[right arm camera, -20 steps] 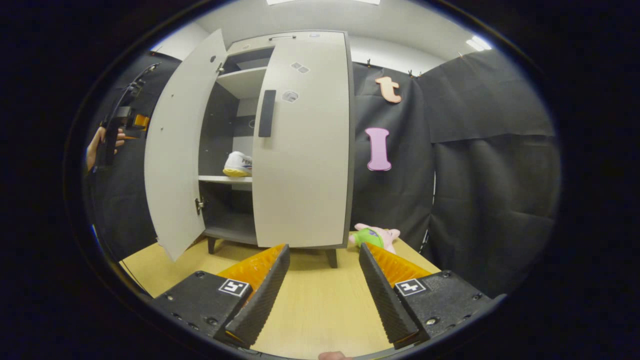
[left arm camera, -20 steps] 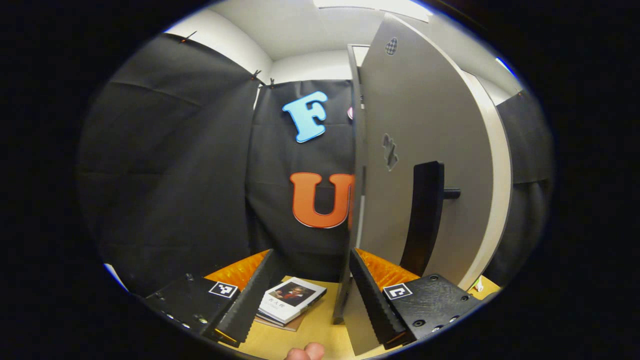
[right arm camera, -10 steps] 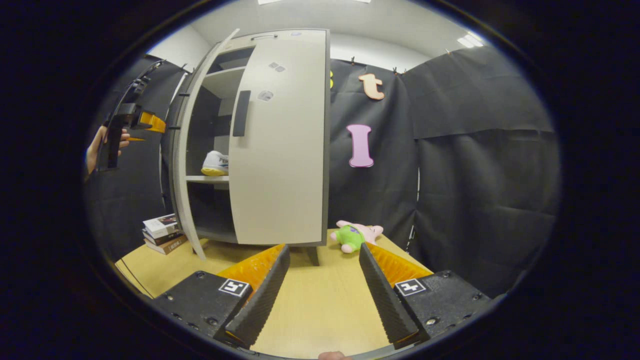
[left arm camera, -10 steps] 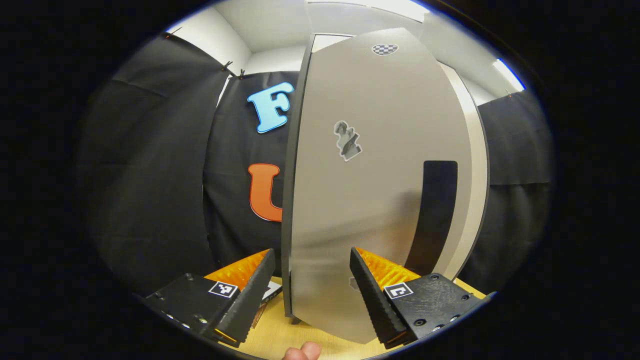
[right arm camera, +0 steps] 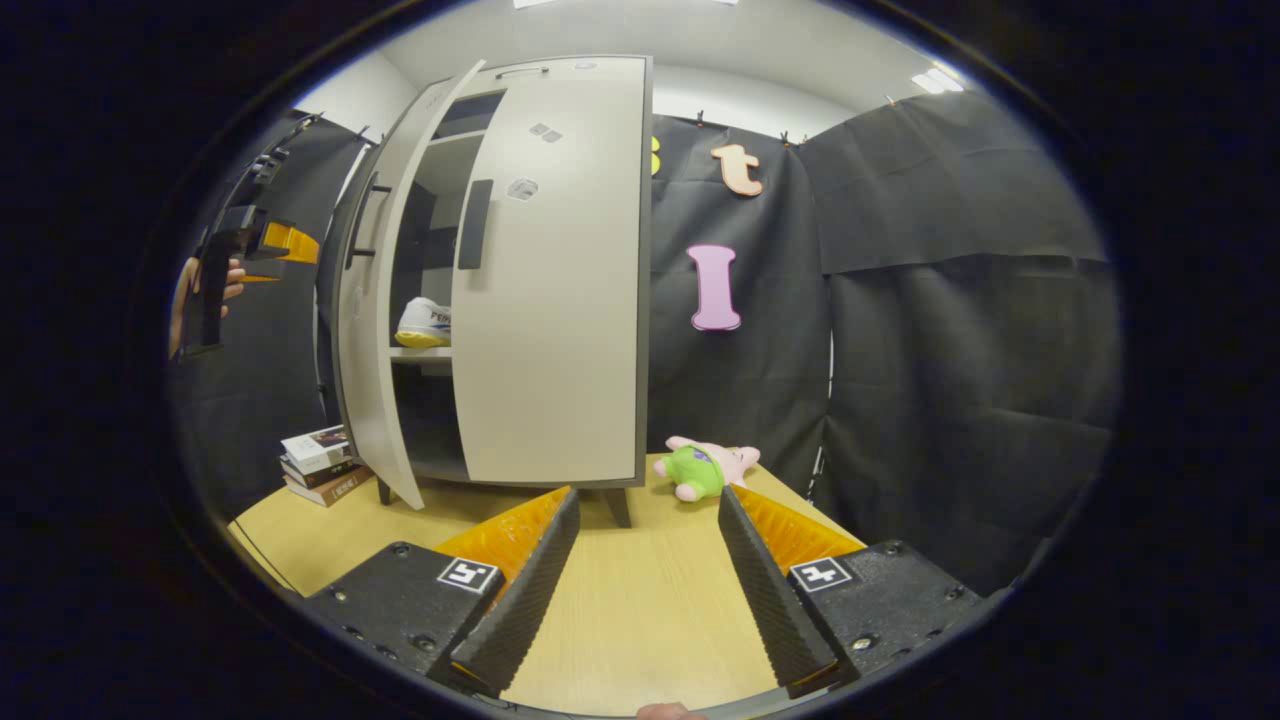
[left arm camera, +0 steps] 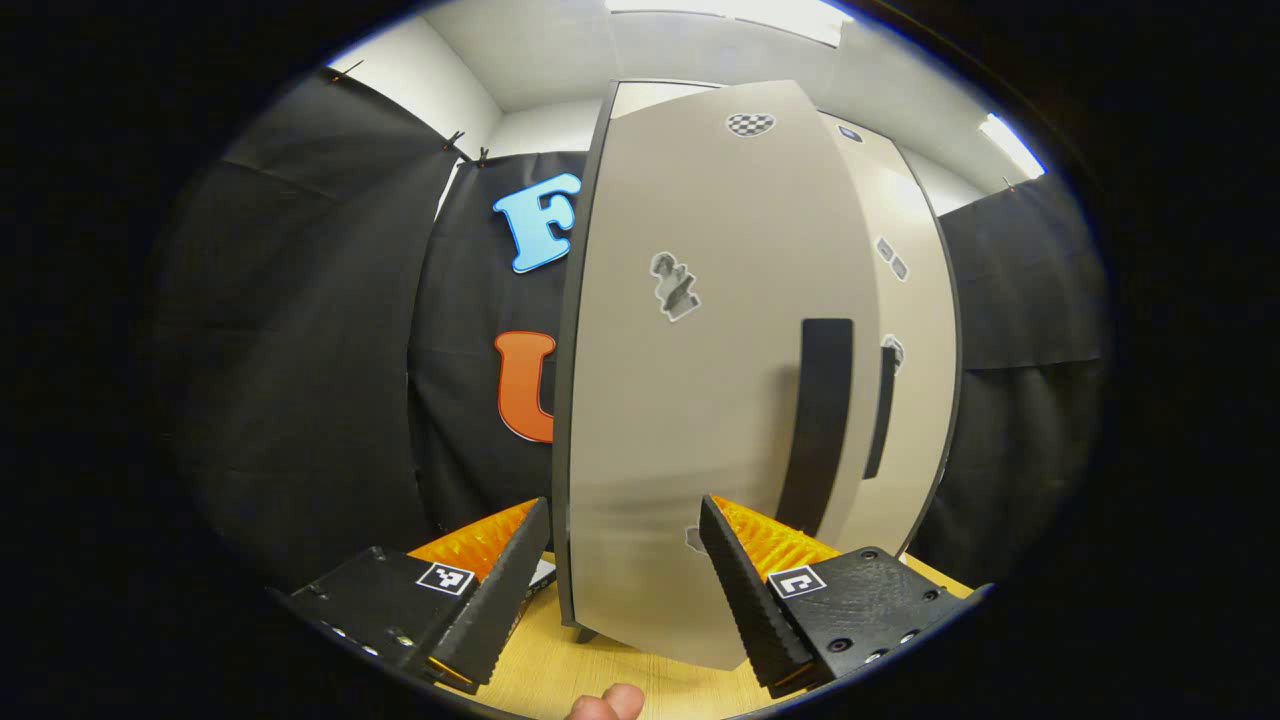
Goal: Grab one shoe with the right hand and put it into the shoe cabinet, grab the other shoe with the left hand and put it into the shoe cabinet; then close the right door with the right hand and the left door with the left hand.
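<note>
I'm on the last step — my left gripper [left arm camera: 622, 580], jaws apart and empty, faces the left door [left arm camera: 700, 400], not yet shut. The right gripper [right arm camera: 648, 580] hangs open too. Next, I'd push the door flush.

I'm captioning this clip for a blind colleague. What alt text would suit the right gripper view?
A pale shoe cabinet stands on a wooden table, its right door shut and its left door ajar, showing a white shoe on a shelf. The open right gripper frames the foreground; books lie left, a plush toy right.
</note>
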Tool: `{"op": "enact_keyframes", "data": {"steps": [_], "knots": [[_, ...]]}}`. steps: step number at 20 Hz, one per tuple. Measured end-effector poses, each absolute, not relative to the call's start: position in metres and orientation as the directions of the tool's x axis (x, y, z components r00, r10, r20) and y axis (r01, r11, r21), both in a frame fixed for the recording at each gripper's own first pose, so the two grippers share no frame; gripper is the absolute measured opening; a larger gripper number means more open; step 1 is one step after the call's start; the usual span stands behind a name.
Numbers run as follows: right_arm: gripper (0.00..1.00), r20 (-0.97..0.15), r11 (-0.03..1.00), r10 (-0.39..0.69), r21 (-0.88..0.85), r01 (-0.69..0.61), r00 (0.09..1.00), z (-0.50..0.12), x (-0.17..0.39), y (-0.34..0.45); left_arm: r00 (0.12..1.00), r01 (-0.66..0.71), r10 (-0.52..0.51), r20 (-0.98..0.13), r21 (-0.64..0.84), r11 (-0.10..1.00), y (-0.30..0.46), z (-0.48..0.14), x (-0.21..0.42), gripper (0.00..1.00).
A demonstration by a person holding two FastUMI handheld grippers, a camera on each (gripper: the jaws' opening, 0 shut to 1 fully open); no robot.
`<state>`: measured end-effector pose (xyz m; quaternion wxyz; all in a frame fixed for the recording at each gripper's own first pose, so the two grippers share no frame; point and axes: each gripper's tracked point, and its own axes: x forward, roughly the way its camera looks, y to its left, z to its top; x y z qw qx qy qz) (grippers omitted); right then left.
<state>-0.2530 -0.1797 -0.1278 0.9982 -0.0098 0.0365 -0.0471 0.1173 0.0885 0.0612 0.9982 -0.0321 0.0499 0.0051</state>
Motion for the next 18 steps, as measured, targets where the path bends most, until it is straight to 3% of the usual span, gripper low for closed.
{"op": "enact_keyframes", "data": {"steps": [18], "knots": [[0.92,-0.094,0.999,0.025,-0.030,-0.028,0.995,-0.140,-0.268,-0.120,0.992,0.057,-0.055,-0.113,0.010,0.998,-0.011,-0.054,-0.048,0.91]]}}
